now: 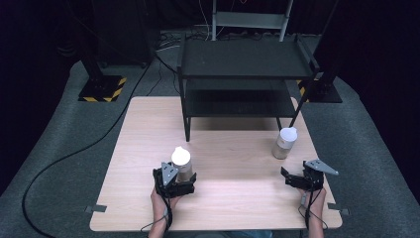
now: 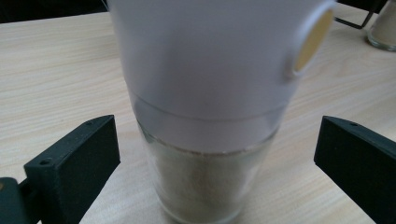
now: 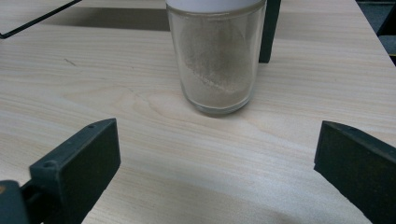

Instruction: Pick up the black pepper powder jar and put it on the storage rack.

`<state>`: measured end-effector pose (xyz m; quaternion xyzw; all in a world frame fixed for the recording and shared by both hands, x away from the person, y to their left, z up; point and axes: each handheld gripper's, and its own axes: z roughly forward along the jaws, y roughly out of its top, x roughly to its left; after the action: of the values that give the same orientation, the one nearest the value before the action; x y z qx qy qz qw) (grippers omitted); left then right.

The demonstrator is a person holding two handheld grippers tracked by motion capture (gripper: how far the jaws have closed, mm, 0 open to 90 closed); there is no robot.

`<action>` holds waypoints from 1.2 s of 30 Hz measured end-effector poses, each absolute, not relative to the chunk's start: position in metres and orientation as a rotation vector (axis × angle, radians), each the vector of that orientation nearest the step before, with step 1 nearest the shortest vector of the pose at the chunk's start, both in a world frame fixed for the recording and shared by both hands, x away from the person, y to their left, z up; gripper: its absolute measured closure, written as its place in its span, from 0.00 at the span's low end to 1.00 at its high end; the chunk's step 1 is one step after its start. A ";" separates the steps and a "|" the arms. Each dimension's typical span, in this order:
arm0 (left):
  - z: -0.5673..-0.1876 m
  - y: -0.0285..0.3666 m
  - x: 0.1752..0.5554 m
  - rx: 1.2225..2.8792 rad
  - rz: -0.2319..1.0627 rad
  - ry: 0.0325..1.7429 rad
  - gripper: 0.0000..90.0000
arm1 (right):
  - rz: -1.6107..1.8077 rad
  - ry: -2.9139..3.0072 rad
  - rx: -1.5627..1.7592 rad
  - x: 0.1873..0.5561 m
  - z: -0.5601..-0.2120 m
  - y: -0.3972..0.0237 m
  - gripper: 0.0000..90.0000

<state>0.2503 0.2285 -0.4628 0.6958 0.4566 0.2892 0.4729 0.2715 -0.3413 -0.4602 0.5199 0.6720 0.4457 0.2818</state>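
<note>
On the wooden table (image 1: pixel 233 198), a black shelf rack (image 1: pixel 245 74) stands at twelve o'clock. The left jar (image 1: pixel 182 166) sits at seven o'clock between the left gripper (image 1: pixel 174 184)'s spread jaws, untouched. The right jar (image 1: pixel 285 143) stands at three o'clock, just beyond the right gripper (image 1: pixel 297 179), whose jaws are spread and hold nothing.

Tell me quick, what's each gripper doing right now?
Left gripper: open, jaws either side of the near jar, not pressing it.
Right gripper: open, holding nothing, far jar ahead.
</note>
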 end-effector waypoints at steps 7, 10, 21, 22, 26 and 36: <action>-0.462 0.228 0.258 1.705 0.701 1.121 0.00 | 1.203 1.796 1.394 0.271 -0.461 -0.343 0.00; -0.463 0.227 0.260 1.707 0.697 1.125 0.00 | 1.204 1.798 1.394 0.271 -0.461 -0.343 0.00; -0.464 0.229 0.262 1.666 0.676 1.169 0.23 | 1.206 1.799 1.393 0.272 -0.461 -0.343 0.00; -0.464 0.234 0.266 1.666 0.631 1.164 0.27 | 1.205 1.800 1.392 0.272 -0.461 -0.343 0.00; -0.463 0.233 0.265 1.678 0.641 1.160 0.32 | 1.209 1.799 1.394 0.272 -0.461 -0.344 0.00; -0.460 0.234 0.262 1.691 0.673 1.141 0.34 | 1.223 1.805 1.368 0.272 -0.462 -0.345 0.00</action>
<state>0.2620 0.2340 -0.4603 0.6920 0.4670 0.2754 0.4767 0.2716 -0.3453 -0.4625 0.5102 0.6732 0.4563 0.2799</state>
